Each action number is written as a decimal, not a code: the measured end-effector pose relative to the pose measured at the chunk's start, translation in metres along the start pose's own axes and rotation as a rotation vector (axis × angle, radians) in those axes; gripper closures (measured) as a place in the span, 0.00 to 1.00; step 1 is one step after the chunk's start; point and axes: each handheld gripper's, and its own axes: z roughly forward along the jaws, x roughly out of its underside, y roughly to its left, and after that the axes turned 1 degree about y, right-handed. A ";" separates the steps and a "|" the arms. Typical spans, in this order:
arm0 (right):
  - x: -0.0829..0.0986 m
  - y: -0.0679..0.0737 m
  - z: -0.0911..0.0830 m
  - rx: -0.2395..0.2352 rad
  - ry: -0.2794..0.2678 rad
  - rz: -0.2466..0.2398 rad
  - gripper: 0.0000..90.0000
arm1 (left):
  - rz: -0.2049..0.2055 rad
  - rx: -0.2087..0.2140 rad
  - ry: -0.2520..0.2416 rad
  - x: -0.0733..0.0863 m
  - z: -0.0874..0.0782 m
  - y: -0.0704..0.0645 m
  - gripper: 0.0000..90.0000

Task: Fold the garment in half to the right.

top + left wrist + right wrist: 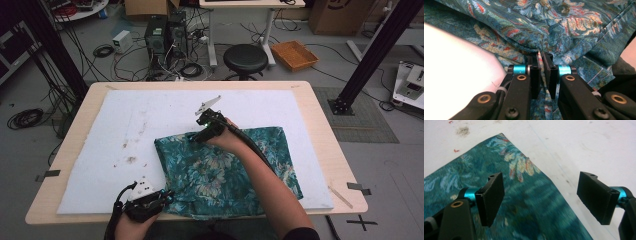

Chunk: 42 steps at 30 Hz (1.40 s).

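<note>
A teal flower-patterned cloth [235, 167] lies folded on the white mat [150, 120], toward the table's near right. My left gripper [167, 196] is at the cloth's near left corner, and in the left gripper view its jaws are shut on a pinched fold of the cloth [541, 65]. My right gripper [196, 135] hovers over the cloth's far left corner. Its jaws stand wide open in the right gripper view, with the cloth [524, 202] and its corner below them and nothing between the pads [492, 197].
The white mat covers most of the wooden table [325, 150] and carries a few brown stains [131, 160] at the left. Behind the table stand a black stool [245, 57], computer towers [165, 32], floor cables and an orange tray [294, 54].
</note>
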 end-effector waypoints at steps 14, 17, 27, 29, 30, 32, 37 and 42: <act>-0.023 0.024 0.066 -0.036 0.078 -0.031 0.30 | 0.002 0.014 -0.006 0.001 0.001 0.002 0.95; -0.026 0.031 0.076 -0.038 0.091 -0.066 0.38 | 0.002 0.016 -0.006 0.001 0.001 0.002 0.95; -0.041 0.050 0.094 -0.045 0.098 -0.128 0.62 | 0.008 0.020 -0.003 0.000 0.001 0.003 0.95; -0.042 0.055 0.095 -0.048 0.095 -0.150 0.76 | 0.006 0.017 -0.004 0.000 0.001 0.003 0.95; -0.042 0.056 0.095 -0.052 0.091 -0.171 0.83 | 0.004 0.018 -0.004 0.000 0.001 0.003 0.95; -0.044 0.061 0.096 -0.041 0.097 -0.193 0.92 | 0.002 0.018 -0.004 0.000 0.001 0.003 0.95; -0.052 0.065 0.092 -0.014 0.080 -0.214 0.96 | -0.009 0.025 -0.034 -0.006 -0.007 0.006 0.95; -0.059 0.062 0.072 -0.041 0.012 -0.173 0.96 | -0.005 0.061 -0.073 -0.016 -0.017 0.006 0.95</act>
